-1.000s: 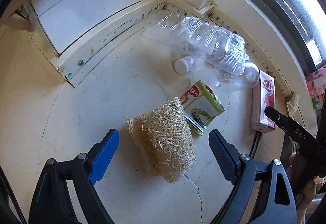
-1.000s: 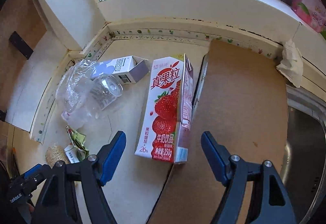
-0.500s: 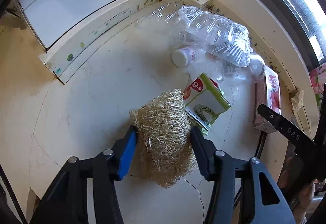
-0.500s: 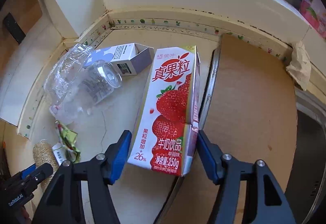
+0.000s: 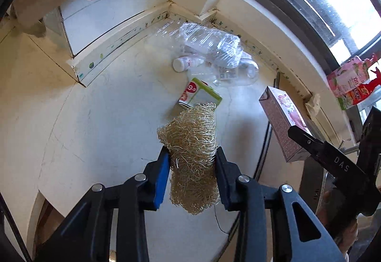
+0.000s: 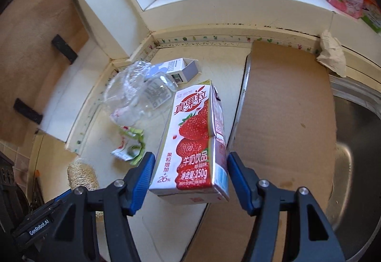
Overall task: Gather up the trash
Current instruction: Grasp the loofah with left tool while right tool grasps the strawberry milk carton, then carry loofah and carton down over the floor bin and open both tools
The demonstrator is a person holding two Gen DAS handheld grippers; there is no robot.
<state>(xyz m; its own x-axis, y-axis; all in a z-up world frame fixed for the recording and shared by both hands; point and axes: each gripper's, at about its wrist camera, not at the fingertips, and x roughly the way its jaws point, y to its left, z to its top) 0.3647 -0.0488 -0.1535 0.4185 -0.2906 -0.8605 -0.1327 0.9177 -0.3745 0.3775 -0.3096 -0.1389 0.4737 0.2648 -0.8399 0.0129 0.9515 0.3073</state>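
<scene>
Left wrist view: left gripper (image 5: 192, 166), jaws just closing, clamps the loofah (image 5: 191, 143) above the counter (image 5: 107, 107), green packet (image 5: 200, 95) and crushed bottles (image 5: 214, 50) beyond; right gripper (image 6: 188, 181) clamps the strawberry carton (image 6: 195, 143) beside cardboard (image 6: 285, 119).

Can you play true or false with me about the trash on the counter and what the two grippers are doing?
1. The left gripper squeezes the loofah. True; its jaws have just been closing on it.
2. The right gripper holds a crushed bottle. False; it clamps the strawberry milk carton.
3. The carton is lifted off the counter. True; its bottom end hangs clear.
4. The clear bottles sit in the sink. False; they lie in the counter's corner.
5. The green wrapper is inside a gripper. False; it lies loose on the counter.
</scene>
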